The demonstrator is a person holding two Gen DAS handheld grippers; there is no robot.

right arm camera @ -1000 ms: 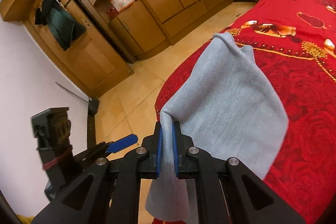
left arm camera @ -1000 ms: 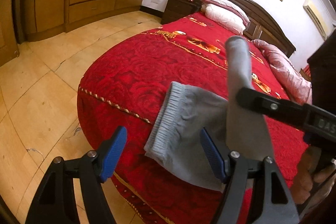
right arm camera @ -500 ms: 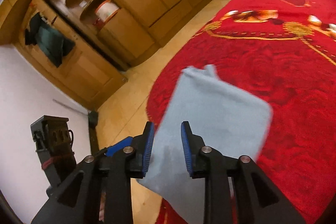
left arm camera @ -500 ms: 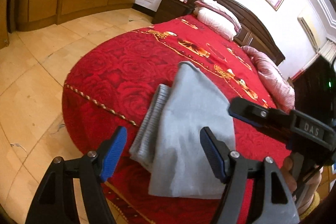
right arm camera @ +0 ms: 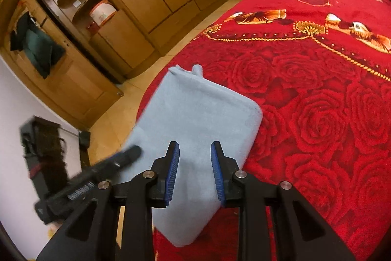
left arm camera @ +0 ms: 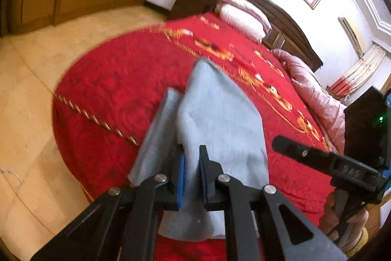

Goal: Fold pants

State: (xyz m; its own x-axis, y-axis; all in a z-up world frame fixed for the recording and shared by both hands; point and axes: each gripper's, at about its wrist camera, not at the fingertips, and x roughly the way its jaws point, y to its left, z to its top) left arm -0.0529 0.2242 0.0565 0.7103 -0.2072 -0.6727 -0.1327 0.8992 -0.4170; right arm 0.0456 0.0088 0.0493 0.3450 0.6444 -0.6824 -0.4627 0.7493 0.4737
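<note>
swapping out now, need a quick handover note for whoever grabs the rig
Left gripper: fingers nearly shut, pinching a raised fold of the grey pants at their near edge.
Right gripper: open, holding nothing, over the near end of the pants.
Pants: folded into a compact stack near the foot edge of the red bed, one layer sticking out on the left.
Done: main folds.
Left: probably lay the pinched edge flat, square the layers, let go.

Both views are lit evenly and warmly, with soft shadows. Strong fisheye bending and dark corners are seen at the edges. The left wrist view is smeared by motion blur, most on the far bedspread (left arm camera: 127,89); the right wrist view is sharp, except for the blurred left gripper (right arm camera: 132,152) at near left.
</note>
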